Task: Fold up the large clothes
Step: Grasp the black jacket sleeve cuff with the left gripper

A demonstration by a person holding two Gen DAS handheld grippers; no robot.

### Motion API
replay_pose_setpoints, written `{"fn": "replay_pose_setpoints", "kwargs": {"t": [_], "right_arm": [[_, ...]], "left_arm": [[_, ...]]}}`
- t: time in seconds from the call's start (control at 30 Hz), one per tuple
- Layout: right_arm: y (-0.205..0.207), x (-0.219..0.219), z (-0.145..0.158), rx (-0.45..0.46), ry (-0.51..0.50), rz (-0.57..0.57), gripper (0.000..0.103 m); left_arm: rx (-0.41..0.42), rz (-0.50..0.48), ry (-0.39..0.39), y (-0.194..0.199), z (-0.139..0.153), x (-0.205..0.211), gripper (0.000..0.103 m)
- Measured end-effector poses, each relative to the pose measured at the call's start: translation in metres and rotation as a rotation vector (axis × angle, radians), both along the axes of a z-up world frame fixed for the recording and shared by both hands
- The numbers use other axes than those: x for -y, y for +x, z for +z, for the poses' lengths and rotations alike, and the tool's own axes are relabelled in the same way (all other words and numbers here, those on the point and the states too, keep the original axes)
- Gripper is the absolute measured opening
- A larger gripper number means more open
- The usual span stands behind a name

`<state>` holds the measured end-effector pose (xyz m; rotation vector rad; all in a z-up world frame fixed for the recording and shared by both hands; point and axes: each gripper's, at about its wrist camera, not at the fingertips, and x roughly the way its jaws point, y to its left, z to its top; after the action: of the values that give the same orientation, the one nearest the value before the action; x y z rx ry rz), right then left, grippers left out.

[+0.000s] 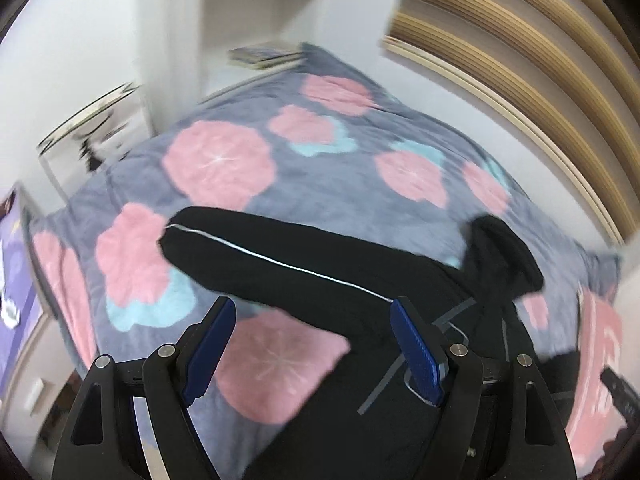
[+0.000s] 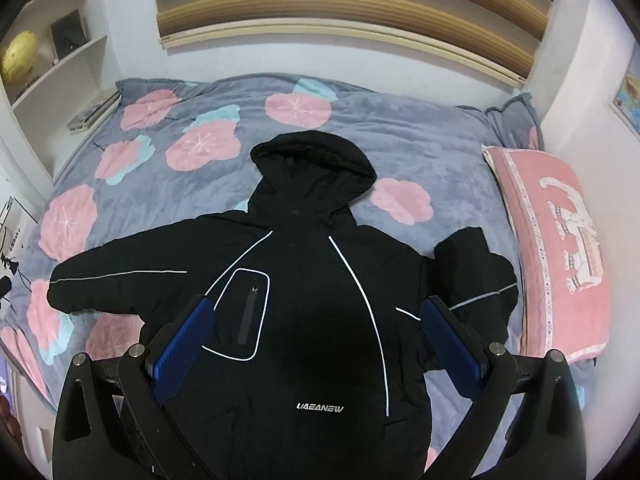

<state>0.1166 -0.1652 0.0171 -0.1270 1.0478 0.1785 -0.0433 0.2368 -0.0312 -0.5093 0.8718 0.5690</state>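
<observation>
Blue-padded fingers of my right gripper fill the lower frame, spread wide, pinching nothing, hovering above the black hooded jacket. My left gripper is spread wide too, nothing between its pads; that view is motion-blurred.

Jacket lies front-up on the grey blanket with pink and teal flowers, centre of the right wrist view. Long axis runs bottom to top of frame: hem nearest me, hood pointing toward the slatted wooden headboard at the top. One sleeve stretches flat toward the left edge; the other sleeve is bent back on itself at the right, just beside the pink pillow. White piping outlines a chest pocket; white lettering "LIAEANEW" sits low on the front.

In the left wrist view the outstretched sleeve crosses mid-frame, cuff toward the left.

White wall shelves in the upper left hold a yellowish globe and a dark box; books lie stacked just beside the blanket's corner.
</observation>
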Motion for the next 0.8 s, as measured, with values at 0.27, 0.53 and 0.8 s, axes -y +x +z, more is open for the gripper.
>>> {"fn": "replay_pose_setpoints", "kwargs": {"t": [0.27,0.53,0.8], "right_arm": [[0.046,-0.043,-0.024,-0.038,-0.042,0.074,0.103],[0.084,-0.098,-0.065,-0.062,-0.145,0.172,0.103],[0.103,-0.151,-0.111,-0.113,-0.234,0.304,0.103]], "left_arm": [[0.034,0.147,-0.087,-0.001,-0.058,-0.084,0.081],[0.182,0.43,-0.367,-0.015,-0.185,-0.202,0.081],[0.061,0.613,-0.382,-0.005,-0.277,-0.267,0.081]]}}
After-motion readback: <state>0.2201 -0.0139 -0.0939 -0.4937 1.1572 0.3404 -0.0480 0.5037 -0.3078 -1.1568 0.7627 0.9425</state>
